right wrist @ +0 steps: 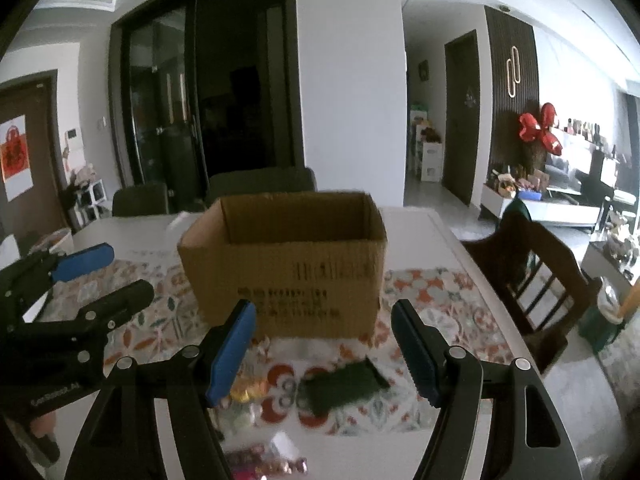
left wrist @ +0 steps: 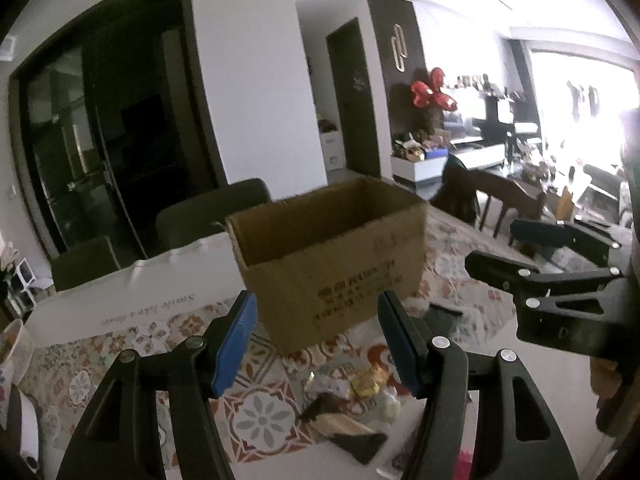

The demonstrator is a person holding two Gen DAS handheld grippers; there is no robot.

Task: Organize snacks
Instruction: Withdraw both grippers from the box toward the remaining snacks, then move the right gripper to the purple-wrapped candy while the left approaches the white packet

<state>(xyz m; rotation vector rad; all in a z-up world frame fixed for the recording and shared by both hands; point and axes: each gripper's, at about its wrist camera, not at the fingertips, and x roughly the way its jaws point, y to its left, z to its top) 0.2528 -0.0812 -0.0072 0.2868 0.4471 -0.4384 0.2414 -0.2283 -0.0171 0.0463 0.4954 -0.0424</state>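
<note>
Left wrist view: left gripper (left wrist: 318, 340) held above the table, jaws wide apart, nothing between them. Cardboard box (left wrist: 332, 256) sits open-topped straight ahead, just past the fingertips, on a patterned tablecloth (left wrist: 256, 412). Below and between the fingers lies a loose heap of snacks (left wrist: 360, 396): gold-wrapped piece, pale wrappers, dark packets, blurred. A dark green packet (left wrist: 442, 316) lies right of the box base. Right gripper (left wrist: 516, 252) comes in from the right edge, jaws spread, empty. White box with script lettering (left wrist: 132, 300) stands left of the cardboard box; dark chairs (left wrist: 212, 212) behind.

Right wrist view: right gripper (right wrist: 322, 344) jaws apart, holding nothing. Cardboard box (right wrist: 284, 264) dead ahead, near the tips. Dark green packet (right wrist: 340, 384) lies between the fingers, nearer the right one; gold snack (right wrist: 248, 390) beside the left finger. Pink wrapped pieces (right wrist: 264, 464) at the bottom edge, blurred. Left gripper (right wrist: 116, 272) is at the left, open. Wooden chair (right wrist: 532, 276) off the table's right side.
</note>
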